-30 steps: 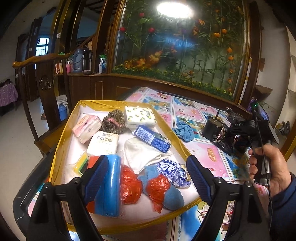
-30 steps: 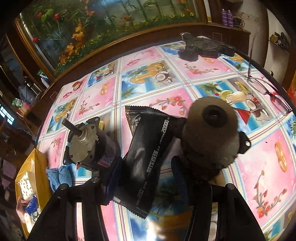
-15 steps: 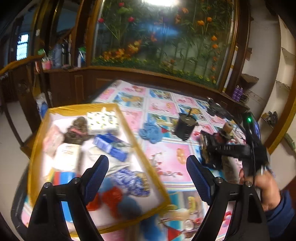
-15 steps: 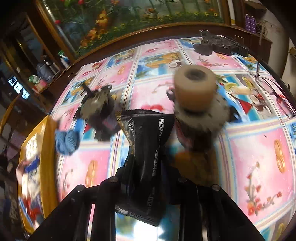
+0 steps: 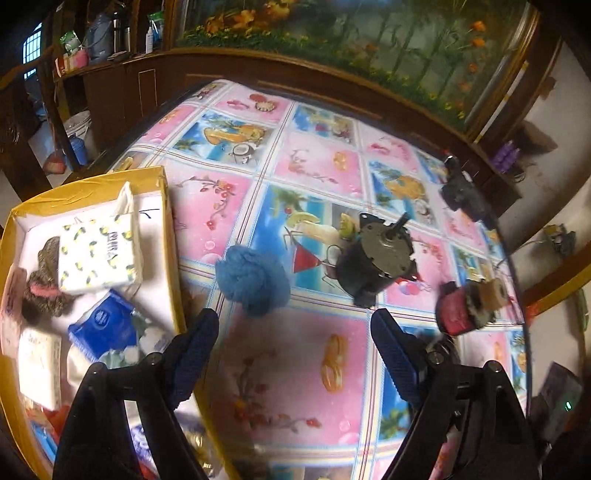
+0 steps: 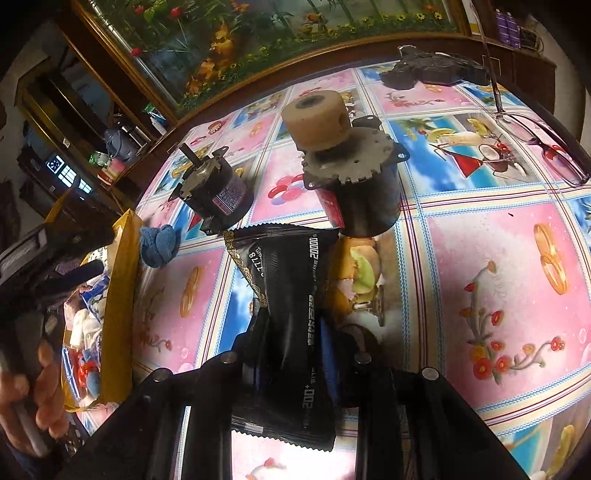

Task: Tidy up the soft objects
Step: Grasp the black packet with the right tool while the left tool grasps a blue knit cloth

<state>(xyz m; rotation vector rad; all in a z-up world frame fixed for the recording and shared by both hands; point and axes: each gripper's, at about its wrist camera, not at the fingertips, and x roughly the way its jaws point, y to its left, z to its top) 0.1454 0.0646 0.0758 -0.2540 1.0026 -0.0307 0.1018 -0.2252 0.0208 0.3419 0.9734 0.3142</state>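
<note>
My right gripper is shut on a black soft packet and holds it above the tablecloth. A blue fluffy cloth ball lies on the table just right of the yellow box; it also shows in the right wrist view. My left gripper is open and empty, just short of the blue ball. The yellow box holds tissue packs, a blue pack and other soft items.
Two dark motors stand on the flowered tablecloth beyond the packet. Glasses and a black device lie at the far right. A wooden cabinet with a flower panel borders the table's far edge.
My left gripper swung right from over the yellow box to the table near the blue ball. My right gripper shut on the black packet and lifted it.
</note>
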